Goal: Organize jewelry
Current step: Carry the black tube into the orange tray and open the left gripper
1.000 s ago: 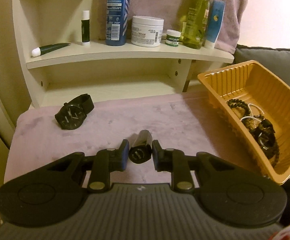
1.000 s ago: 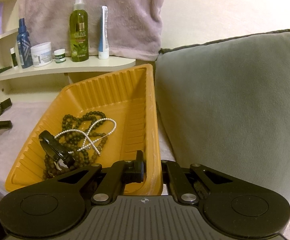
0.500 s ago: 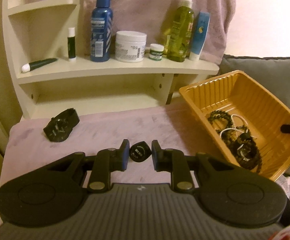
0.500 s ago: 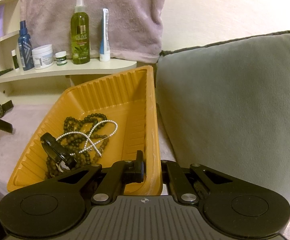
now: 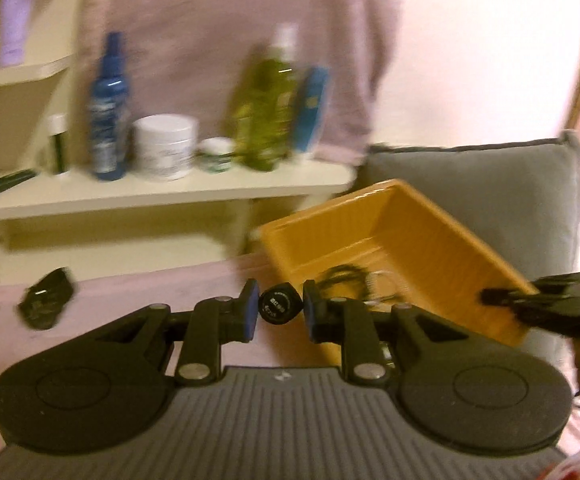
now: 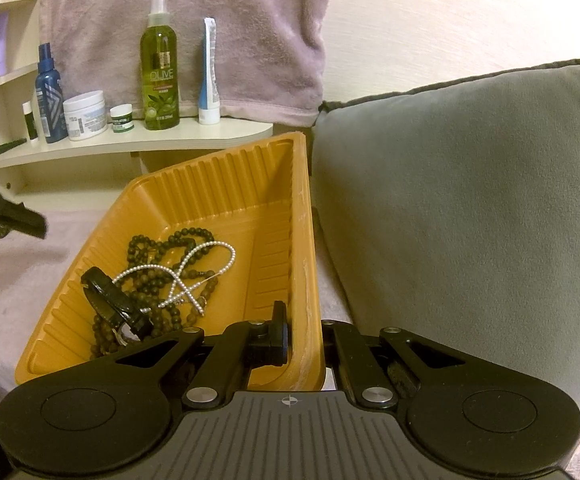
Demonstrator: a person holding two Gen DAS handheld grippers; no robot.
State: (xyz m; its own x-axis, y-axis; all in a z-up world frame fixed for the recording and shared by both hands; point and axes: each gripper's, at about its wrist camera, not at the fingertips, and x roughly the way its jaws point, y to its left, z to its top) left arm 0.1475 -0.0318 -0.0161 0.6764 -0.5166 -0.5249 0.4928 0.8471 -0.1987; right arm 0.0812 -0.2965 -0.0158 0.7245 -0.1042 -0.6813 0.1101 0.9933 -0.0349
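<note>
Behind everything hangs a soft pink towel (image 6: 181, 32) on a pale wall. Under it a cream shelf (image 6: 129, 142) holds a blue spray bottle (image 6: 49, 100), a white jar (image 6: 85, 116), a tiny jar (image 6: 121, 119), a green spray bottle (image 6: 161, 76) and a blue and white tube (image 6: 209, 76). Below the shelf lies a bed top with a fuzzy pink cover (image 5: 129, 292). A big grey cushion (image 6: 470, 208) stands at its right side.

An orange tray (image 6: 225, 176) with ribbed walls sits tilted on the cover, right beside the cushion. Inside it lie dark beads (image 6: 157, 280), a string of small white pearls (image 6: 193, 268) and a black watch (image 6: 109, 304), all in a heap near the tray's left wall.

The right gripper (image 6: 304, 336) pinches the tray's right wall near its front corner, one finger inside and one outside.

The left gripper (image 5: 279, 312) holds a small black tube (image 5: 279, 307) between its blue pads (image 5: 251, 312), end on to the camera. It is up off the cover, near the tray's left wall. Another black watch (image 5: 45, 300) lies on the cover near its far left edge. This view is blurry.
</note>
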